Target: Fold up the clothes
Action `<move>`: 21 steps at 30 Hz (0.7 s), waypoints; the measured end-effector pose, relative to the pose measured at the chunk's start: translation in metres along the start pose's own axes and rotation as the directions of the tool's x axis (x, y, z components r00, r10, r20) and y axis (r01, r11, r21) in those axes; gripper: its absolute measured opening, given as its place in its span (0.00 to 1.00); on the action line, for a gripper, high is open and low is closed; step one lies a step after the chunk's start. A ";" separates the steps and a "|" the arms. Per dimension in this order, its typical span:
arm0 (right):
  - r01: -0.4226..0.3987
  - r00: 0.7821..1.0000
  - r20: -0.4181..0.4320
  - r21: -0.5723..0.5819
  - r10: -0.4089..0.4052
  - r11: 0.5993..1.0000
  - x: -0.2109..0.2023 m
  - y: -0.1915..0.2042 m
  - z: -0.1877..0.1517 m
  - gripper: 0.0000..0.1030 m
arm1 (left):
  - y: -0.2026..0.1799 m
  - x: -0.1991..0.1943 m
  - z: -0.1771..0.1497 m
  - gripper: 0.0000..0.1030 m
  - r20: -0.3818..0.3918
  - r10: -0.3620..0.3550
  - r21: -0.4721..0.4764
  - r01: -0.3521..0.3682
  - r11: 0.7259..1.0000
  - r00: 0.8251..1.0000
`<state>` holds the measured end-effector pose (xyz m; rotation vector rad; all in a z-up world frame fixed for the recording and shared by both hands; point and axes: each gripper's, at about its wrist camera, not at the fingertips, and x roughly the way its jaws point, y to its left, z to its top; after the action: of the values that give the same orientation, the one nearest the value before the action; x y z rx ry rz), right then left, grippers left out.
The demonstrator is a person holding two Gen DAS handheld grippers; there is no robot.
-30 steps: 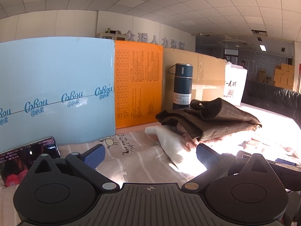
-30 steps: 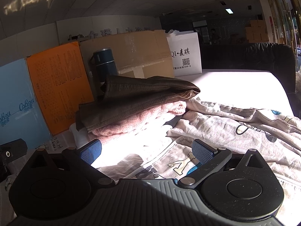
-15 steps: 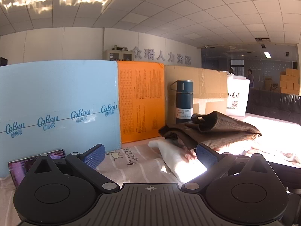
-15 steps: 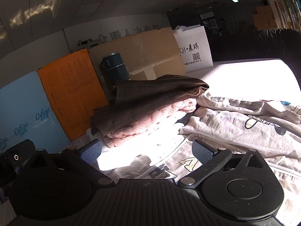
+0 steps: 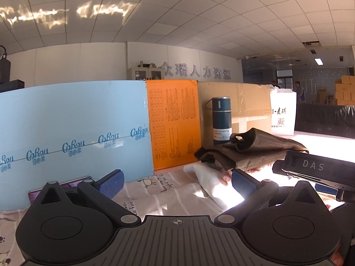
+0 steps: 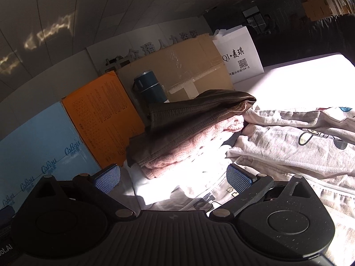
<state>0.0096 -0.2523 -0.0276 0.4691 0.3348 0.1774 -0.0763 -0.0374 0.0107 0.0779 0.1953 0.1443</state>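
Blue-padded left gripper is wide apart, holding nothing, pads clear of the striped printed cloth below. Right gripper likewise spread wide, empty; its right pad sits just over the cream printed garment, contact unclear. Ahead of both: folded stack w/ brown garment on top, pink knit under it, white piece at the bottom. Behind the stack: dark blue vacuum bottle, upright, in front of a cardboard box. Orange panel & light blue board to the left. Phone leans near the left pad. White bag far right.
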 end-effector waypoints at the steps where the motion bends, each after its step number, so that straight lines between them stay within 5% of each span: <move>1: -0.001 1.000 -0.003 0.000 0.001 1.000 0.000 0.000 0.000 1.00 | 0.001 -0.005 0.000 1.00 0.004 0.008 0.004 -0.008 1.000 1.000; 11: -0.073 0.996 -0.047 -0.041 0.071 0.996 0.002 0.007 -0.005 1.00 | 0.030 -0.054 -0.005 1.00 0.025 0.141 0.030 -0.142 0.989 0.990; 21: -0.143 0.989 -0.041 -0.091 0.140 0.985 -0.007 0.025 -0.013 1.00 | 0.071 -0.112 -0.018 1.00 0.037 0.331 0.109 -0.333 0.937 0.943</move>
<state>-0.0036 -0.2262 -0.0251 0.3976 0.3252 0.3387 -0.1985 0.0170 0.0208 0.2263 0.1705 0.4705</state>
